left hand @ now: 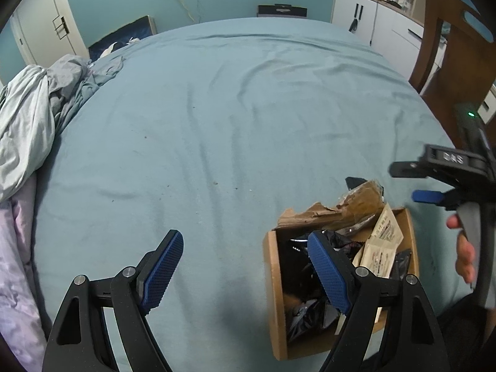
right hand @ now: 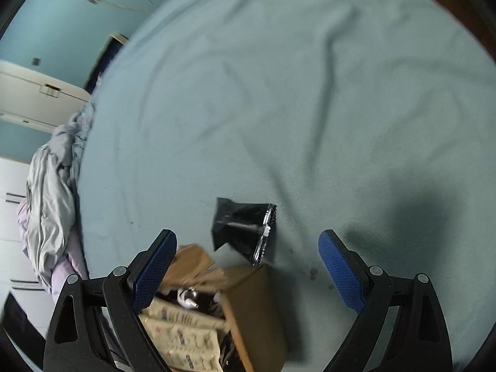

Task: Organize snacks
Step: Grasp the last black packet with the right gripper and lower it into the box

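On the bed (left hand: 217, 108) stands an open cardboard box (left hand: 274, 294) with a torn flap, holding black packets (left hand: 307, 313) and beige printed sachets (left hand: 383, 248). The left gripper (left hand: 245, 274) hovers with its fingers (left hand: 162, 271) spread wide and holding nothing, the right-hand one over the box's near corner. The right gripper (right hand: 249, 274) also has its fingers (right hand: 341, 274) spread and empty above the box (right hand: 257, 310), and one black packet (right hand: 243, 229) shows just beyond the box's far edge, though the blurred view does not tell whether it touches the sheet.
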`<state>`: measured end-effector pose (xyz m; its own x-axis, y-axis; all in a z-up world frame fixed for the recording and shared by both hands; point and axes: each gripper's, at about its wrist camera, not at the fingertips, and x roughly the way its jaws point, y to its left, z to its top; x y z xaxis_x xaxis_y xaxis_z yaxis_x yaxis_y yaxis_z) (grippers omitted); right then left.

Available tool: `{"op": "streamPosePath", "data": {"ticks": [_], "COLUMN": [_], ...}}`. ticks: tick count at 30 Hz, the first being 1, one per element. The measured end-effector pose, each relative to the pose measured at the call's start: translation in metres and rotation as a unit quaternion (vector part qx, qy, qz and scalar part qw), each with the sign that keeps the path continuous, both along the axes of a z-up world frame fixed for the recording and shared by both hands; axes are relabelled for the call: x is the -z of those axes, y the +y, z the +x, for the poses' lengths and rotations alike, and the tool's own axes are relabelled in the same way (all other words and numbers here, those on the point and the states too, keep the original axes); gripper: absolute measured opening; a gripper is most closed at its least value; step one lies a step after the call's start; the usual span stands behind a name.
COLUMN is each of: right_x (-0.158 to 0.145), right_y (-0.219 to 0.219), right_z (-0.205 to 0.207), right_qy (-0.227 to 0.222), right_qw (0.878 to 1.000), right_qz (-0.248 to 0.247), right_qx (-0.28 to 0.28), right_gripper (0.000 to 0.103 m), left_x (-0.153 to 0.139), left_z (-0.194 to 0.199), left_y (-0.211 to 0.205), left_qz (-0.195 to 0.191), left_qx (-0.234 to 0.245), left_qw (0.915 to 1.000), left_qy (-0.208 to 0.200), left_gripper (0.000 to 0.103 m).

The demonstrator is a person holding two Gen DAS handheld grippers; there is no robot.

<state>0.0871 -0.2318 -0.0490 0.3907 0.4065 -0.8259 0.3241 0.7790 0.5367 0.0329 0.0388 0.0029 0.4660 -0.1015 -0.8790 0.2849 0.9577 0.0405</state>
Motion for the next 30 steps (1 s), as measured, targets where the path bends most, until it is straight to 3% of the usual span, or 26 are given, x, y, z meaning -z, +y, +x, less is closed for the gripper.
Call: {"op": "streamPosePath", "data": {"ticks": [3, 7, 13, 15, 16, 23, 30], "right_x": [0.014, 0.015, 0.018, 0.018, 0.015, 0.0, -0.049], "right_y": [0.002, 0.012, 0.038, 0.037, 0.037, 0.032, 0.018], "right_z": [0.02, 0.043, 0.064, 0.065, 0.066, 0.063, 0.038], "right_qy": [0.039, 0.055, 0.077, 0.073, 0.069, 0.03, -0.069], "right_qw": [0.999, 0.998, 0.99, 0.99, 0.99, 0.992, 0.99], "right_qz": [0.005, -0.014, -0.091, -0.1, -0.108, -0.104, -0.123], "right_qx": [-0.002, -0.02, -0.071, -0.062, -0.064, -0.063, -0.014], "right_gripper": [0.093, 0.093, 0.092, 0.076, 0.061, 0.056, 0.056], "left_x": [0.004, 0.005, 0.007, 0.009, 0.009, 0.008, 0.005], "left_z": [0.003, 0.007, 0.008, 0.007, 0.007, 0.005, -0.001], "left_y": [-0.005, -0.009, -0.014, -0.016, -0.016, -0.014, -0.012], "left_qz": [0.006, 0.001, 0.004, 0.006, 0.007, 0.01, 0.015], "left_qx": [0.004, 0.007, 0.016, 0.019, 0.02, 0.022, 0.021], "left_qw": [1.0, 0.9999, 0.9997, 0.9996, 0.9995, 0.9996, 0.9996], "left_qy": [0.003, 0.011, 0.017, 0.02, 0.021, 0.016, 0.011], "left_gripper": [0.084, 0.084, 0.084, 0.084, 0.084, 0.084, 0.084]}}
